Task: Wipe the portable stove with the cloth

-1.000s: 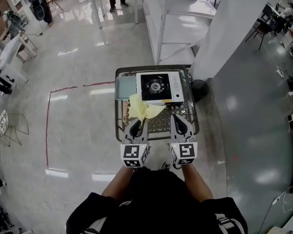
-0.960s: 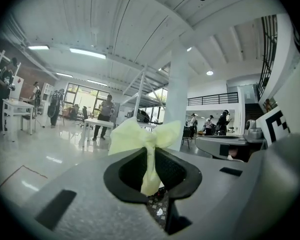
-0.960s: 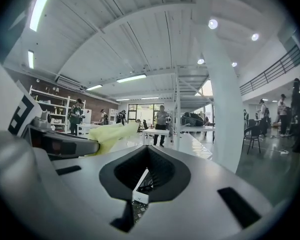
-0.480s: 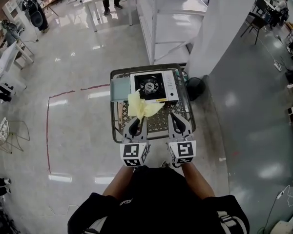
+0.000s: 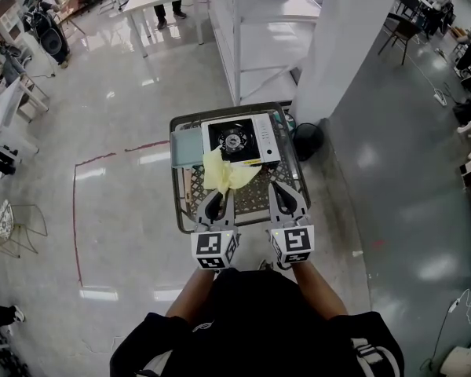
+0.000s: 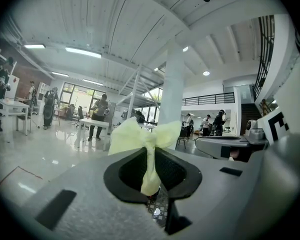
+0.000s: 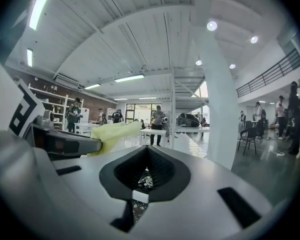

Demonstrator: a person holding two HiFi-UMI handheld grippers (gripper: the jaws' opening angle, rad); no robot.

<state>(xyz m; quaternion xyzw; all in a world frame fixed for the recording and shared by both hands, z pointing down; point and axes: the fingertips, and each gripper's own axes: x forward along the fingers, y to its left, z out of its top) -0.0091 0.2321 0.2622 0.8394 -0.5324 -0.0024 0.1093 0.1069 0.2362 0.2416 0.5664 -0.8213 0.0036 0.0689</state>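
We look down on a glossy grey floor (image 5: 125,210) with a white pillar (image 5: 337,45) and white shelving (image 5: 259,38) rising beyond a small table (image 5: 175,187) with a patterned top. The portable stove (image 5: 237,140) sits at the table's far edge with its burner facing up, and a grey-green tray (image 5: 186,146) lies just beside it on the left. A dark round bin (image 5: 308,140) stands on the floor off the table's far right corner. A red tape line (image 5: 77,210) runs across the floor to the left.

The yellow cloth (image 5: 224,175) hangs from the left gripper (image 5: 217,195) and spreads over the stove's near left corner. We cannot tell from above whether it rests on the metal there. The right gripper (image 5: 285,192) is level with the left one, over the near half of the table and short of the stove.

Only the head view shows the stove whole. The left gripper view is where we see the grip itself: the jaws are pinching a narrow fold of cloth, which fans out above them and hides the stove. In the right gripper view the jaws are pressed together with nothing between them. A sliver of the stove shows through the slot below them, and the cloth pokes in from the left. Both gripper views also take in people standing at a white table further back in the hall.
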